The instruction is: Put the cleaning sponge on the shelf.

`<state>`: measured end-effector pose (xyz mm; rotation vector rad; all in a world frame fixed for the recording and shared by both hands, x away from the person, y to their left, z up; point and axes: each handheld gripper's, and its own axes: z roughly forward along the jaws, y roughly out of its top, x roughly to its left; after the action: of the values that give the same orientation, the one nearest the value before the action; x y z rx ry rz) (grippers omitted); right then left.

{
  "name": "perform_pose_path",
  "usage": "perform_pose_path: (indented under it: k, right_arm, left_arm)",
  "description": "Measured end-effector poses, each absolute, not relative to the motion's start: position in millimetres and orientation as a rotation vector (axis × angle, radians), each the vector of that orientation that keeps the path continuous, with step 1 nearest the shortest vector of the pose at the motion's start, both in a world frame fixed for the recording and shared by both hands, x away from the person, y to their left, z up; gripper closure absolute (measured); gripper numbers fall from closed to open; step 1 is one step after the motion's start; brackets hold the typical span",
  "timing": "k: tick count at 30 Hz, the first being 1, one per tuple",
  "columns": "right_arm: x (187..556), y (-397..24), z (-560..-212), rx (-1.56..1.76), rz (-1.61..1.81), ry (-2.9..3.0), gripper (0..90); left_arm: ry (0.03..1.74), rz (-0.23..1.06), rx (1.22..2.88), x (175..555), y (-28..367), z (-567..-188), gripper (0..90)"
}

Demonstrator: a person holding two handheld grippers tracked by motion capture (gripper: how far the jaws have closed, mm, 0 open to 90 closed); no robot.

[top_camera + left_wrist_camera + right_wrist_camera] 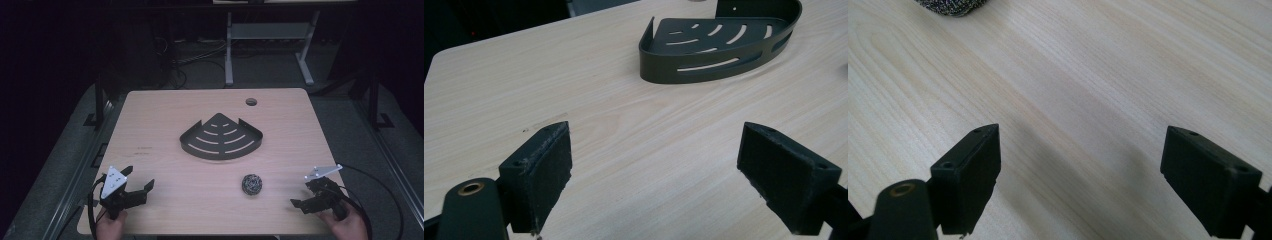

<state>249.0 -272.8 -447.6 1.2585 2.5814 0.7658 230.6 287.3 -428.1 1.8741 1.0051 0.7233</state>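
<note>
A dark metal corner shelf basket [221, 137] with slotted floor lies in the middle of the light wooden table [165, 115]; the left gripper view shows the basket [719, 45] ahead and to the right. A steel-wool scourer ball [252, 184] sits in front of it, and its edge shows at the top of the right gripper view [953, 6]. My left gripper [139, 184] rests at the near left corner, open, nothing between its jaws [654, 175]. At the near right my right gripper [300, 197] is open too, over bare wood [1080, 175], right of the scourer.
A round cable hole [251, 102] sits near the table's far edge. Beyond the table stand the legs of a white desk frame [267, 45] and cables on a dark floor. Cables trail from both grippers off the near edge.
</note>
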Motion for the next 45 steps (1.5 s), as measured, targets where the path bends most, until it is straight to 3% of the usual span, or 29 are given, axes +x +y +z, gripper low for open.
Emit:
perform_pose_path:
  k: [45]
  right_arm:
    - [243.6,-244.2,-436.7,1.125,0.765,2.646,15.8]
  left_arm:
    - [0.999,0.735,1.874,228.6,288.5,-427.1,13.8]
